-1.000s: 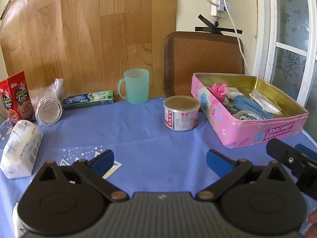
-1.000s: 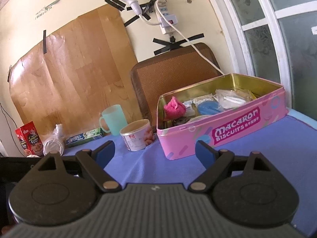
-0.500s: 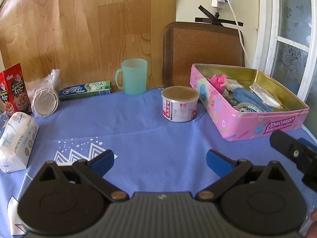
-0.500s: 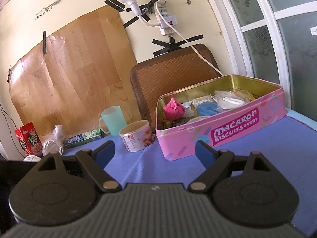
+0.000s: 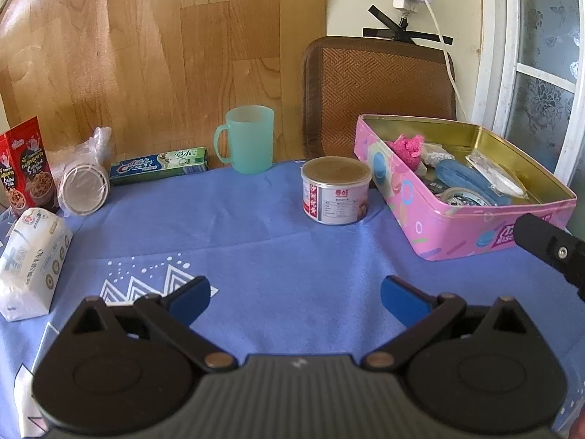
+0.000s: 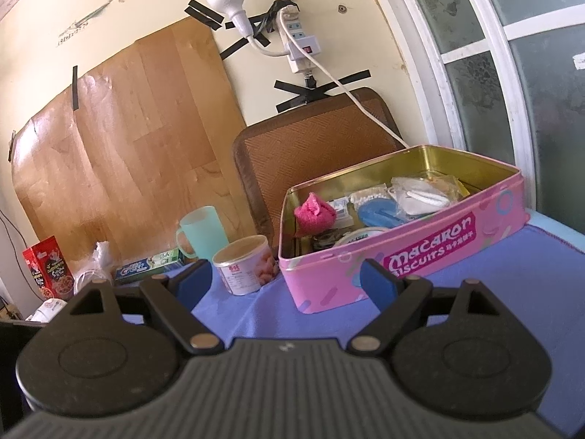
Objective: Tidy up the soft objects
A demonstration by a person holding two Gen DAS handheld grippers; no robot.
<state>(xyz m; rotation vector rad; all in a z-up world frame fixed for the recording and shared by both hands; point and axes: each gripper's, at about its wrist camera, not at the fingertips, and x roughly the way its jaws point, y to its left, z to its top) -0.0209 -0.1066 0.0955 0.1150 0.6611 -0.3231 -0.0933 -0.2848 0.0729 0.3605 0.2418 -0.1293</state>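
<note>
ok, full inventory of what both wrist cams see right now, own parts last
biscuit tin: 1, pink, gold inside, lid off, right side of cloth
pink fluffy thing: 1, in the tin, near its left end
blue pouch: 1, in the tin
tape roll: 1, in the tin, front
can: 1, white and red label, left of the tin
mug: 1, mint green, back centre
toothpaste box: 1, green and blue, left of the mug
plastic cups in a bag: 1 stack, clear, lying on its side
cereal box: 1, red, far left
tissue pack: 1, white, front left
tablecloth: 1, blue
left gripper: open, empty
right gripper: open, empty
</note>
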